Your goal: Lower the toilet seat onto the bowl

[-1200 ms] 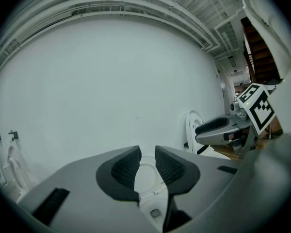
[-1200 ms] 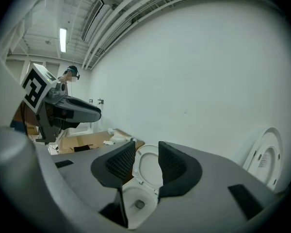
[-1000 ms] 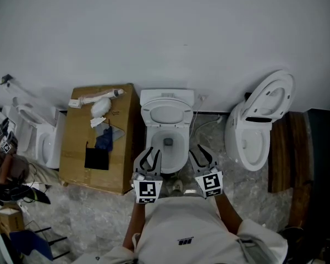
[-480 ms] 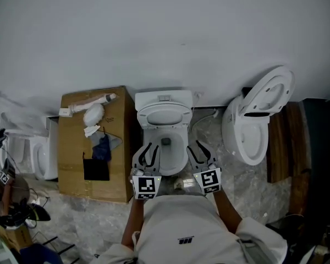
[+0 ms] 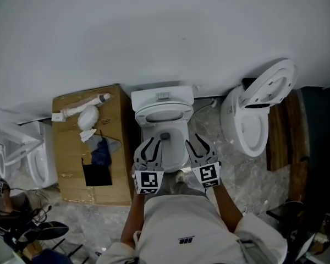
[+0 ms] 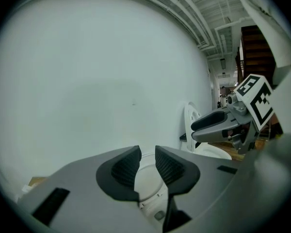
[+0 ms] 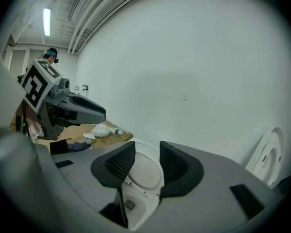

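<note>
**Grippers moved closer, seat (image 5: 163,113) still up**

Left gripper (image 5: 149,145), jaws slightly apart and empty, is beside the bowl (image 5: 170,155). Seat stands upright against the tank (image 5: 163,96), long axis vertical, facing the person (image 5: 179,224). Right gripper (image 5: 197,142) is the same.

Toilet seat (image 5: 163,113) was white; cardboard box (image 5: 69,150) brown; floor (image 5: 236,169) mottled grey; left hand-held gripper (image 5: 150,143), right hand-held gripper (image 5: 198,142) grey, ribbed pads (image 6: 123,166) black.

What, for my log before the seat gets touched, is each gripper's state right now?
Left gripper: open, holding nothing.
Right gripper: open, holding nothing.
</note>
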A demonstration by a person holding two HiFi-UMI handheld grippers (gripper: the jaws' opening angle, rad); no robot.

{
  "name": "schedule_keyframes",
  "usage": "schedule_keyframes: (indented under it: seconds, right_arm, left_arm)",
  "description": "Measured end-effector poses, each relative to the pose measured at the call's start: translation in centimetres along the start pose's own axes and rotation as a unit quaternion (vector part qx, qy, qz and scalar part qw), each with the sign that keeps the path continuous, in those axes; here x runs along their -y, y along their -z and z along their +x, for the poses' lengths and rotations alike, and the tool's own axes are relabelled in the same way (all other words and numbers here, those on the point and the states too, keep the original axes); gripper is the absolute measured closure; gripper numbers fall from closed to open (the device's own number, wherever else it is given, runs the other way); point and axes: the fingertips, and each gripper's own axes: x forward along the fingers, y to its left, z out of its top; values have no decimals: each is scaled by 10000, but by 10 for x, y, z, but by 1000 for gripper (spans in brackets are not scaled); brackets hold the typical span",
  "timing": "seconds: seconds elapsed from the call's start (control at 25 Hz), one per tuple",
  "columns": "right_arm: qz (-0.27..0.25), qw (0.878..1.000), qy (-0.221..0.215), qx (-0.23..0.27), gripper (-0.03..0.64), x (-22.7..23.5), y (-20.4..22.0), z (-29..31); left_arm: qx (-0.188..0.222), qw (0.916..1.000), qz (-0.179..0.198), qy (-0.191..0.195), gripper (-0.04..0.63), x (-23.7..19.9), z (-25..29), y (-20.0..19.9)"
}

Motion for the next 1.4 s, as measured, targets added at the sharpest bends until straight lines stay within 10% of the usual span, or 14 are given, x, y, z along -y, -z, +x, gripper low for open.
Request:
schedule_keyframes:
  seconds: [1.4]
  right_arm:
    - [-477,9961,130,-731,430,22,46,158]
  left_arm:
    - [-555,9955,433,640,439,-71,137,74]
